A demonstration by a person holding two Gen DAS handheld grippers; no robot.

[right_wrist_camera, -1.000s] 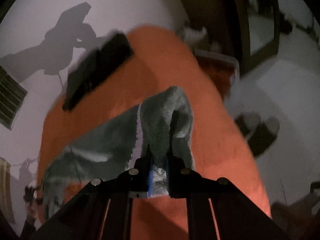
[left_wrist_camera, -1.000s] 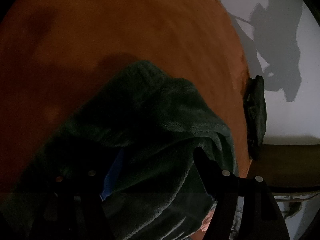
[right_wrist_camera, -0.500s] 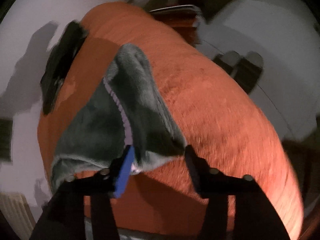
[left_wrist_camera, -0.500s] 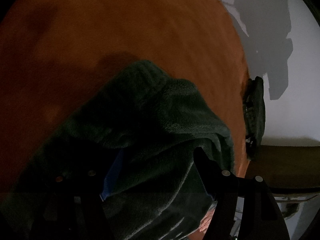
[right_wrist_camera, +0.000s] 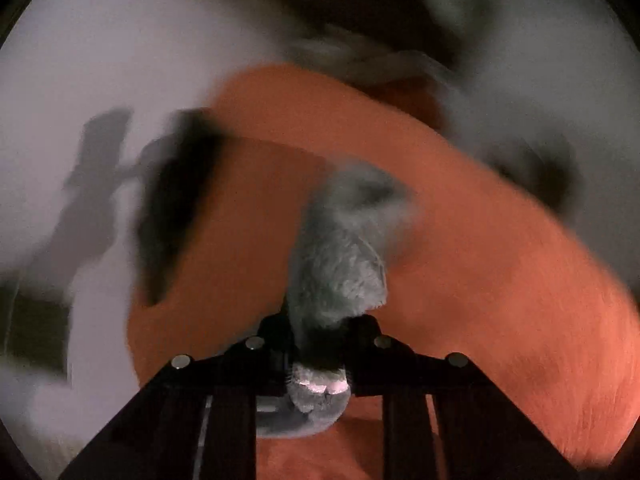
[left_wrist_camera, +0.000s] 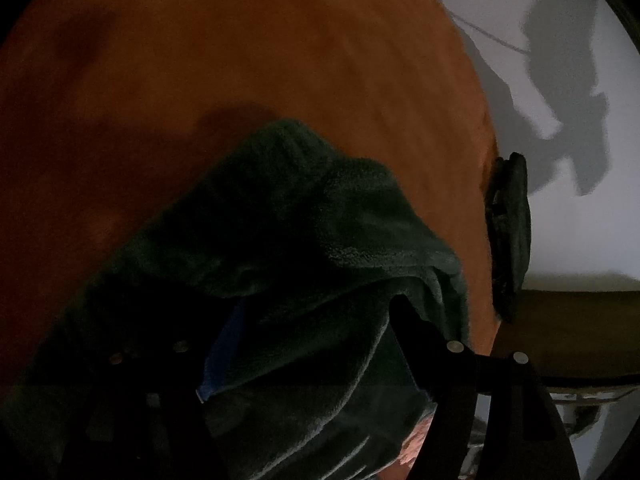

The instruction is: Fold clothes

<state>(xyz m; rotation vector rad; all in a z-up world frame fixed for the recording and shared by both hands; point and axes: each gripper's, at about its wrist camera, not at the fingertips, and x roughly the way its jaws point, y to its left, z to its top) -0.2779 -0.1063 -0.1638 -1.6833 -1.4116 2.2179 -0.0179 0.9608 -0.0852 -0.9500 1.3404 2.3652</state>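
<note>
**Fleece garment, dark green-grey, held over orange bedding**

Left wrist view. Item one: dark green fleece garment [left_wrist_camera: 288,248], heaped low in the frame, its ribbed edge at the far end lying on the orange blanket [left_wrist_camera: 240,48]. Item two: my left gripper [left_wrist_camera: 308,340], jaws spread wide, the blue-padded left finger [left_wrist_camera: 224,352] and the black right finger [left_wrist_camera: 416,336] well apart with fleece bunched between and over them; whether they press on the cloth I cannot tell, as that part is in deep shadow. Item three: a dark flat object [left_wrist_camera: 510,236] standing on edge at the right border of the blanket. Item four: pale wall [left_wrist_camera: 580,220] at the far right, carrying a grey shadow of an arm and tool. Item five: brown wooden furniture [left_wrist_camera: 580,328] near right, below the wall.

Right wrist view, heavily blurred. Item one: my right gripper [right_wrist_camera: 318,344], jaws narrow and clamped on a fold of the same garment [right_wrist_camera: 340,264], which rises away from the fingertips as a grey fuzzy column; a short end also hangs on the near side of the fingers. Item two: the orange blanket [right_wrist_camera: 500,280] beneath, filling centre and right. Item three: the dark flat object [right_wrist_camera: 176,200] at the blanket's left edge. Item four: the pale wall [right_wrist_camera: 120,60] at far left, with shadow. Remaining far shapes are too smeared to identify.
</note>
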